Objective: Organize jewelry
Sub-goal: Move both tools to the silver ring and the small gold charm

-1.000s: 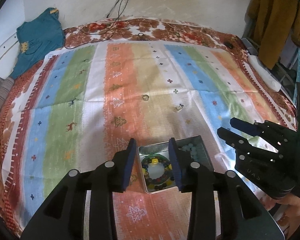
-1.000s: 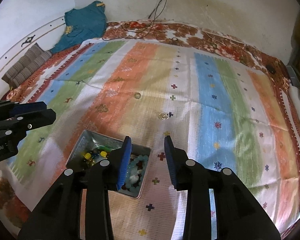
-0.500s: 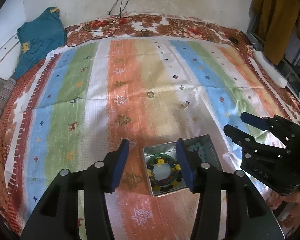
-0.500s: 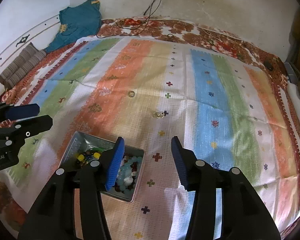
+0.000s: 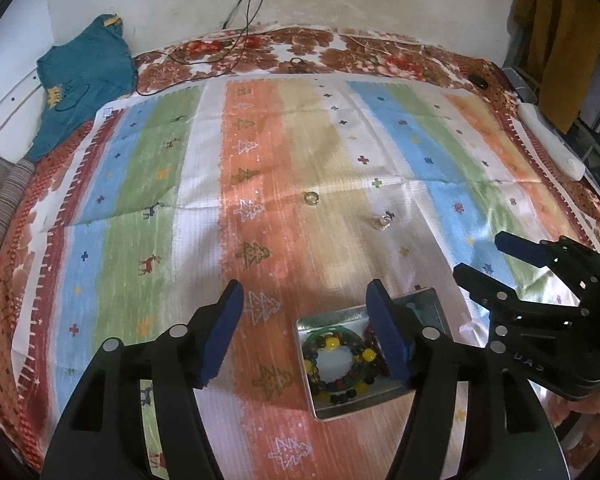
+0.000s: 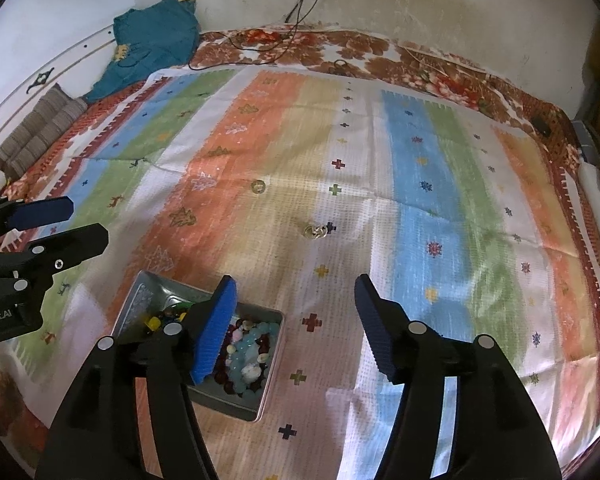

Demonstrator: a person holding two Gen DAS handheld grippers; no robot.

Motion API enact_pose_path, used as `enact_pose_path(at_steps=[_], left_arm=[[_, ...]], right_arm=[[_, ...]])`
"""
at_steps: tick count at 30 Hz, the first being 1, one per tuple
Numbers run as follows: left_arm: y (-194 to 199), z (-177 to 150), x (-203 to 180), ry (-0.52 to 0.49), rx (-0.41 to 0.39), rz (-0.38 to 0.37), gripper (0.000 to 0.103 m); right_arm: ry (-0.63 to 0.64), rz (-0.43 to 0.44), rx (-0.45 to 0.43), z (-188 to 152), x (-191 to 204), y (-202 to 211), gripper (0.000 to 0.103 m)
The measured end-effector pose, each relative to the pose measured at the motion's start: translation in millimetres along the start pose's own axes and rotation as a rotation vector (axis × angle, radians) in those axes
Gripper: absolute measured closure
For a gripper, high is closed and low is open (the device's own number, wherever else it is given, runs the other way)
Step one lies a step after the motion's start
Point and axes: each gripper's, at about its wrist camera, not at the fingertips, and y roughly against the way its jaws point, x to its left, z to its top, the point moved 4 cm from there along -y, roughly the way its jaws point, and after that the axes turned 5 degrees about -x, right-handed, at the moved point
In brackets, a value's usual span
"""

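Striped cloth (image 5: 204, 184) spread over a bed, against a stained wall. Near its front edge, a metal tin (image 6: 140, 304), already loaded with a beaded bracelet (image 5: 336, 360) and pale loose beads (image 6: 248, 352), probably kept close for short drops. Beyond the tin, still loose: a ring (image 5: 311, 198) and, to its right, a small silvery piece (image 6: 315, 231). Left tongs (image 5: 304, 332) and right tongs (image 6: 296, 312) both spread wide and empty above the tin, likely ready for the next pick.
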Motion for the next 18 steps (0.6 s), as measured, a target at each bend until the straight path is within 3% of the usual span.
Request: enact_pose_path(at_steps=[10,18], left_arm=[[-26.6,11.5,4.6,0.015,0.019,0.020,0.030],[-45.7,21.3,0.3,0.010,0.033,0.016,0.029]], right_arm=[[-0.019,-0.010,0.029,5.3,-11.5,-20.3,0.037],[-0.013,-0.003,0.056,5.6,-10.4,-34.2,0.037]])
